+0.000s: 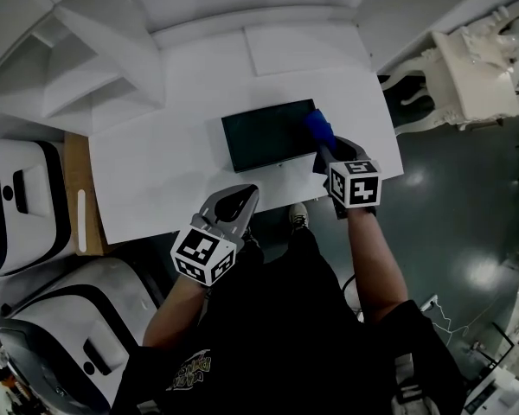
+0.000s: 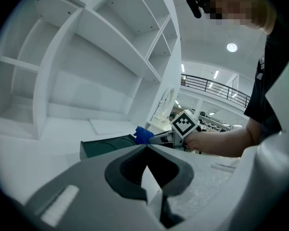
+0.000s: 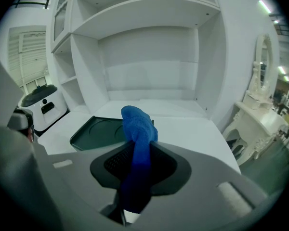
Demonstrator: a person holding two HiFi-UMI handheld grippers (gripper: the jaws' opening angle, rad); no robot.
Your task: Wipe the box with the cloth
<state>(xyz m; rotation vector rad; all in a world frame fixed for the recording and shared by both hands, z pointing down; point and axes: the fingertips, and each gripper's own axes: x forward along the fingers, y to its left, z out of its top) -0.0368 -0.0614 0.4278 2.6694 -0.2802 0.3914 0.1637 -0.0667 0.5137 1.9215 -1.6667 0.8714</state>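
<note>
While the blue cloth (image 3: pixel 137 129) sits pinched between the jaws of the right hand-held gripper (image 1: pixel 324 150), its free end meets the right edge of the dark green box (image 1: pixel 266 134), centre frame on the white surface (image 1: pixel 173 171). Left hand-held gripper (image 1: pixel 235 204), lower centre: jaws together, nothing held, apart from the box. Judgement: cloth soft, limp, securely bunched. Box looks shallow, stiff and light; may slide under wiping, so steady its left edge.
</note>
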